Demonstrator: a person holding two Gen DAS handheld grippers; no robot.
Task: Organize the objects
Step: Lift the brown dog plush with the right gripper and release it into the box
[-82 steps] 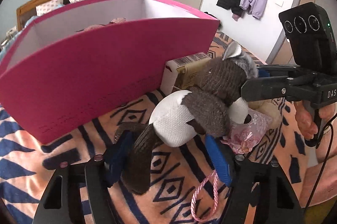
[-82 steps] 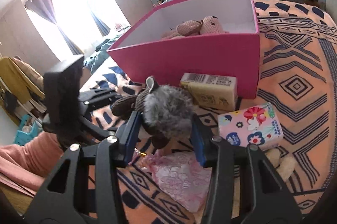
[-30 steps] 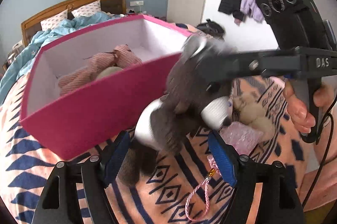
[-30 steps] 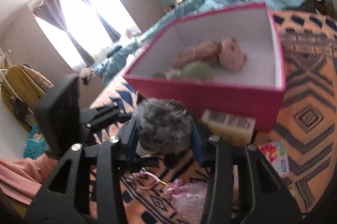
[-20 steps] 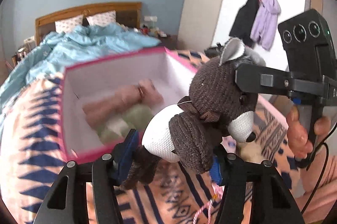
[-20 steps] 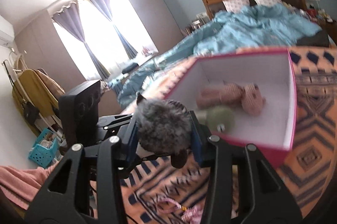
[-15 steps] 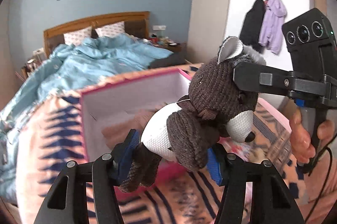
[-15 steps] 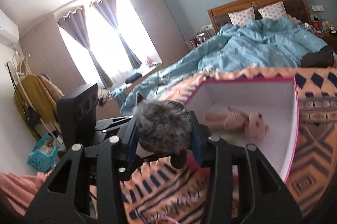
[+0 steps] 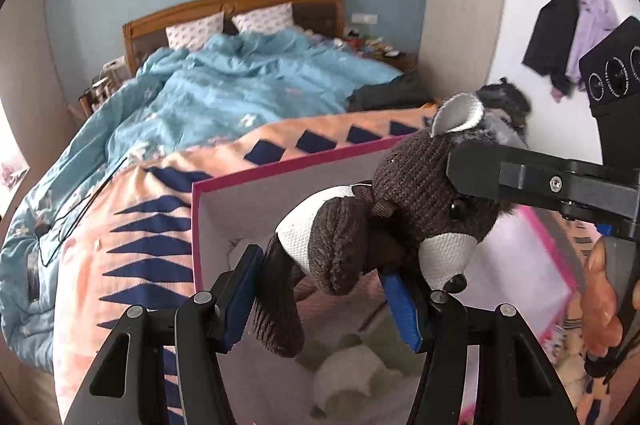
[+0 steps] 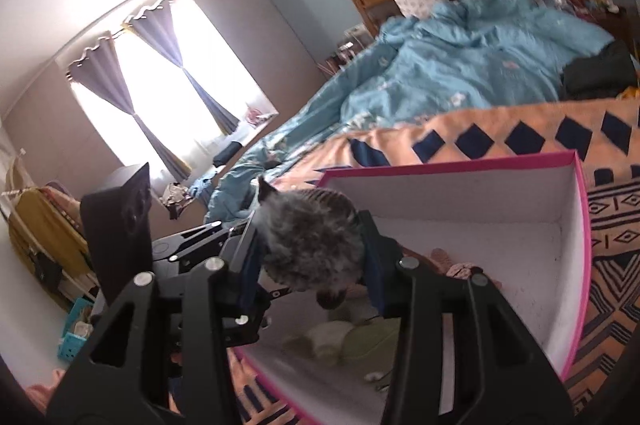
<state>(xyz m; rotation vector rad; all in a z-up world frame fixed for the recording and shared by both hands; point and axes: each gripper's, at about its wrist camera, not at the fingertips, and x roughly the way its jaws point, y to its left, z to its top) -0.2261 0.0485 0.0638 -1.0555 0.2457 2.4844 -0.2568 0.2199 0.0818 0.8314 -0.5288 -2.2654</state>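
Note:
A brown knitted plush toy (image 9: 400, 209) with a white belly hangs over the open pink box (image 9: 288, 165). My left gripper (image 9: 320, 297) is shut on its lower body and legs. My right gripper (image 10: 311, 253) clamps the toy's grey furry head (image 10: 312, 225); its jaws are opening slightly with the head still between the pads. In the left wrist view the right gripper's finger (image 9: 520, 181) crosses the head from the right. The pink box (image 10: 448, 167) lies below, holding a pink plush (image 10: 452, 265) and a green and white soft item (image 10: 352, 341).
The box rests on an orange blanket (image 9: 132, 233) with navy patterns. Behind it lie a blue duvet (image 9: 240, 85) and a wooden headboard (image 9: 240, 1). Coats (image 9: 560, 25) hang on the right wall. A hand (image 9: 600, 301) holds the right gripper's handle. A curtained window (image 10: 160, 97) is at left.
Both grippers have lifted the plush toy off the blanket and carried it over the pink box. The left gripper's jaws closed in on the toy's lower body.

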